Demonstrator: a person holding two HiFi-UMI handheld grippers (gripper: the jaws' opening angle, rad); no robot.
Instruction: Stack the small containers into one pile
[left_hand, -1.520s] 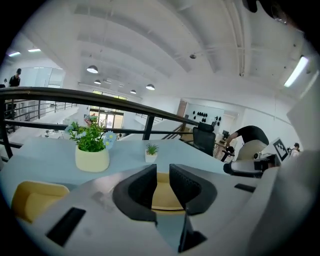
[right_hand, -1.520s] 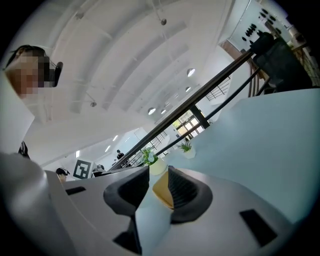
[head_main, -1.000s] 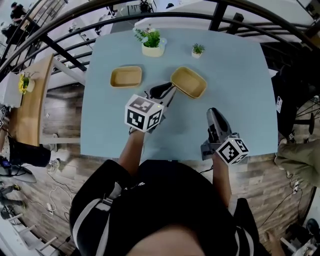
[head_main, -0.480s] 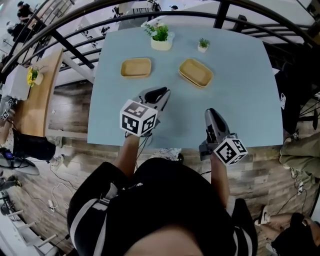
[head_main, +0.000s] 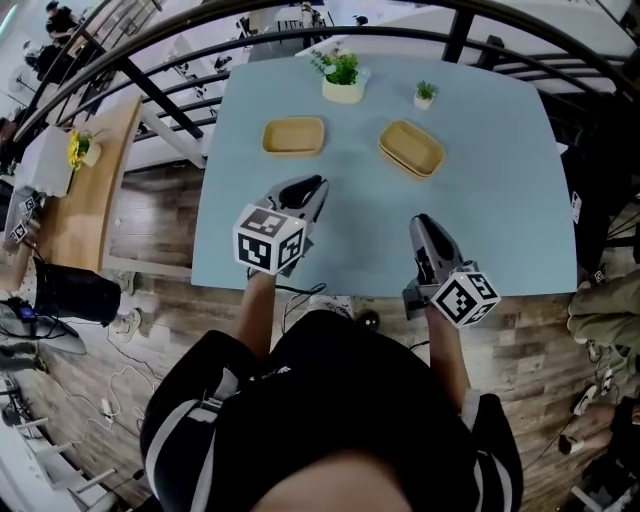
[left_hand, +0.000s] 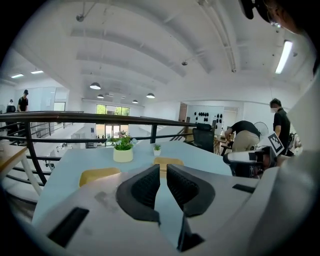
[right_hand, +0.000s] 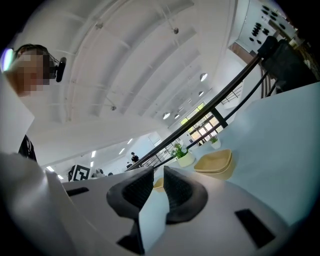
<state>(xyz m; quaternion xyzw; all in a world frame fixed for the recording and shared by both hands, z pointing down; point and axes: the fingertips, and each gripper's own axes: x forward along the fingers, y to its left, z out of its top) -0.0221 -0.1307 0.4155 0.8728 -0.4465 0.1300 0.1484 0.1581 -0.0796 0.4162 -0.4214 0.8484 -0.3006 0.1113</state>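
Two tan containers rest on the far half of the light blue table (head_main: 500, 200). A single one (head_main: 293, 136) lies on the left. To the right, a container (head_main: 411, 149) shows a doubled rim, as if two are nested. My left gripper (head_main: 315, 185) hovers over the table's near half, shut and empty, well short of both. My right gripper (head_main: 425, 222) is near the front edge, also shut and empty. The left gripper view has the left gripper (left_hand: 163, 172) in front of the single container (left_hand: 99, 175) and the other one (left_hand: 167, 161). The right gripper (right_hand: 158, 177) faces the nested container (right_hand: 215, 164).
A bigger potted plant (head_main: 343, 78) and a small one (head_main: 425, 95) stand at the table's far edge. A black railing (head_main: 150, 95) curves round the table's far and left sides. Wooden floor lies to the left and below. People stand further off in the room.
My left gripper has drawn back from beside the right container toward the near edge. The right gripper has barely moved. The view has shifted, so the table sits higher in frame.
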